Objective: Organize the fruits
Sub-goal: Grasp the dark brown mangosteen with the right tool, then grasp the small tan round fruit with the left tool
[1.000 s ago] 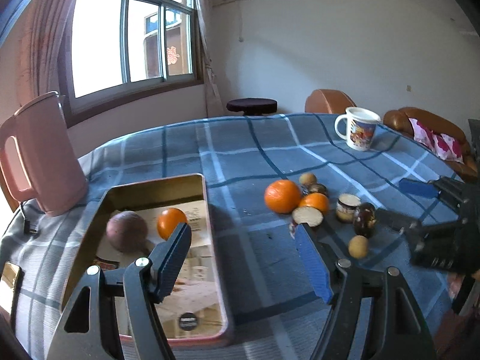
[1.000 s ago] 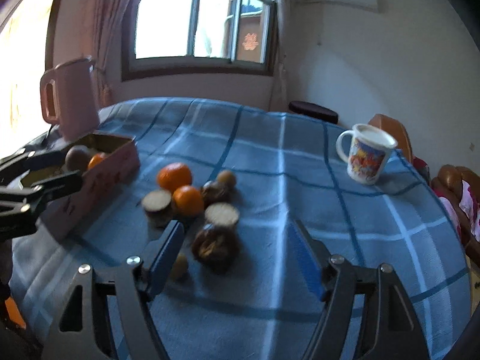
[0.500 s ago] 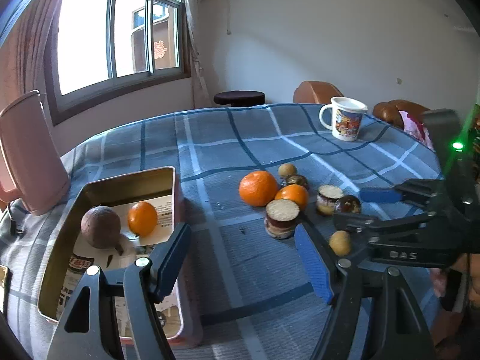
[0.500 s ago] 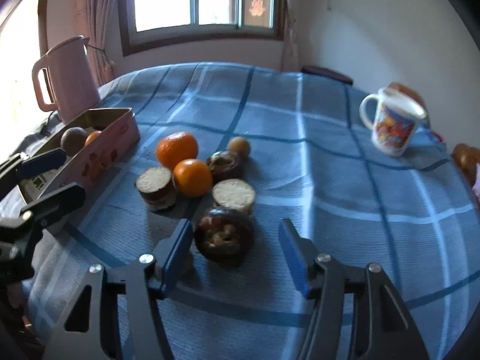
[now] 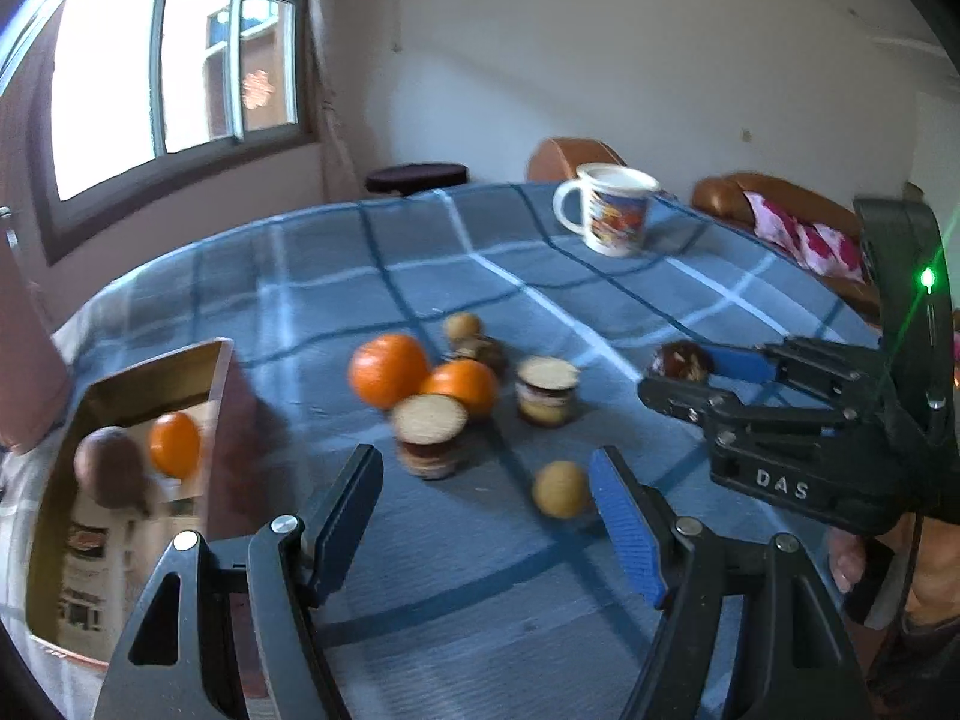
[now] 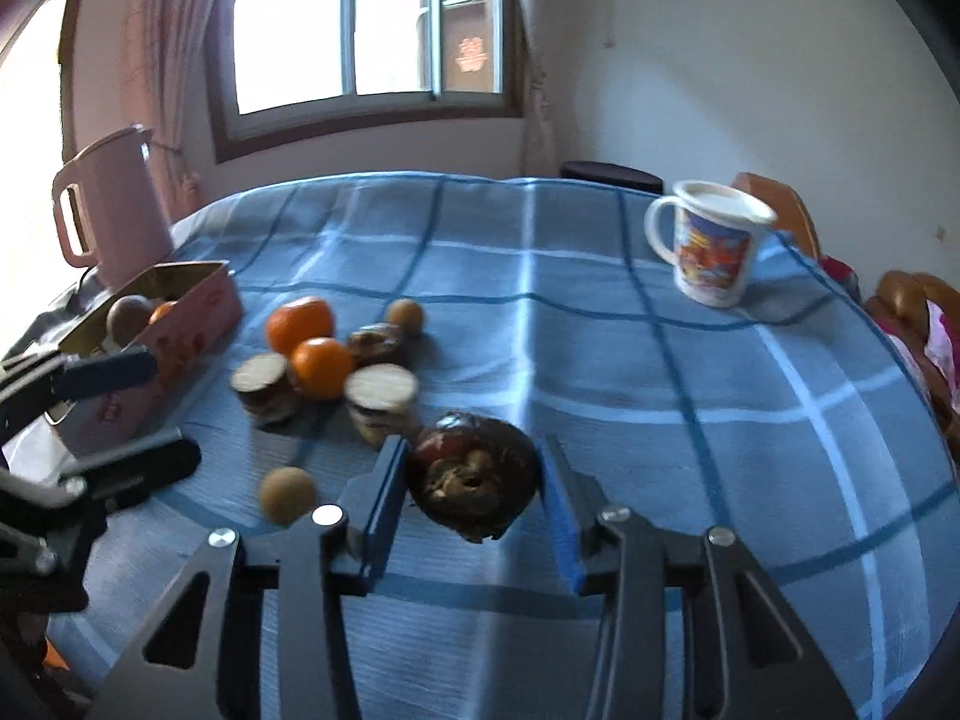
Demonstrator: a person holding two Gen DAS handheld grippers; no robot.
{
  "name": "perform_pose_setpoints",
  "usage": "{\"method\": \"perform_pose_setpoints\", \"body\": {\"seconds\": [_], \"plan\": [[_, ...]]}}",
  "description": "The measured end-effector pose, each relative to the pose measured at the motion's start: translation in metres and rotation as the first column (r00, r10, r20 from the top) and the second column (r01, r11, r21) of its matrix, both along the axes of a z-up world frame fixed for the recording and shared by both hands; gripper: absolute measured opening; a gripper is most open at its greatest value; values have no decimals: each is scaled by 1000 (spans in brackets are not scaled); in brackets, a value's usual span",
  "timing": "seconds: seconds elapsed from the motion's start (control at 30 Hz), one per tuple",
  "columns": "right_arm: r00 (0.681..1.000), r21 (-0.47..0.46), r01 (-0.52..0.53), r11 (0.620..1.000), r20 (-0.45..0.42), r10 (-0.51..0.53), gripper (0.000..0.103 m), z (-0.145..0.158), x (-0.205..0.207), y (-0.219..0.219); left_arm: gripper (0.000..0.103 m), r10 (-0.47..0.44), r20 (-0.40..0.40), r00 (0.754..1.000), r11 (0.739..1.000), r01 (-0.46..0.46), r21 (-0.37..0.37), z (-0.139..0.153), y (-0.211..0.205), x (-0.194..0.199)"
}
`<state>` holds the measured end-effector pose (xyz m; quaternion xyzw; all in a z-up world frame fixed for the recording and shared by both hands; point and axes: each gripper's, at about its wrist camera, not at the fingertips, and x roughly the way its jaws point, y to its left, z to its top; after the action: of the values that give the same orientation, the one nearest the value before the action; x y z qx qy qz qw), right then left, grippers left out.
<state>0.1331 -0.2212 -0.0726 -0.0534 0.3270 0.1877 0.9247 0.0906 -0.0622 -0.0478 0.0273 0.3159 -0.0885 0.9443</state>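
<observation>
Indoors, blue plaid tablecloth, window, white walls, left tool agape and empty, right tool gripping dark fruit

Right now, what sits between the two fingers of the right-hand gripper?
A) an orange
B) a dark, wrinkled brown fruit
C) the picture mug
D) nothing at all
B: in the right wrist view, the right gripper has its blue pads on either side of the dark brown fruit; whether they touch it is unclear.

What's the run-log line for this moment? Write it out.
left gripper: open, empty | right gripper: flanking dark fruit, grip unclear | tin tray: partly filled
</observation>
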Motion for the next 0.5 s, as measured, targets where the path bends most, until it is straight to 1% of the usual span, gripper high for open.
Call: {"method": "perform_pose_setpoints", "body": {"seconds": [0.03,0.13,0.17,0.2,0.23,0.3,0.37,0.43,0.5], "plan": [[1000,17,7,1000,-2,-7,46,1,1,-5,73,-13,-13,1000,1000,14,16,-2,-7,3],[999,12,24,1000,26,-24,46,4,-1,-10,72,-40,-56,998,997,44,70,-10,-24,12],[999,17,23,1000,27,-24,46,4,-2,-11,71,-52,-68,996,995,57,78,-12,-28,14],[999,24,25,999,25,-25,46,4,-1,-12,63,-74,-95,993,994,81,76,-15,-33,18],[999,32,26,999,27,-27,46,4,-1,-13,53,-84,-118,989,994,92,65,-18,-34,21],[999,37,25,999,30,-27,46,5,-1,-14,45,-90,-170,981,994,98,40,-25,-35,30],[999,38,22,999,35,-23,46,5,-1,-14,39,-86,-201,976,995,95,35,-31,-34,34],[999,40,19,999,39,-21,46,5,-2,-14,30,-95,-208,973,994,103,25,-32,-34,34],[999,41,19,999,42,-20,46,5,-3,-14,27,-98,-211,973,994,105,23,-32,-34,34]]}}
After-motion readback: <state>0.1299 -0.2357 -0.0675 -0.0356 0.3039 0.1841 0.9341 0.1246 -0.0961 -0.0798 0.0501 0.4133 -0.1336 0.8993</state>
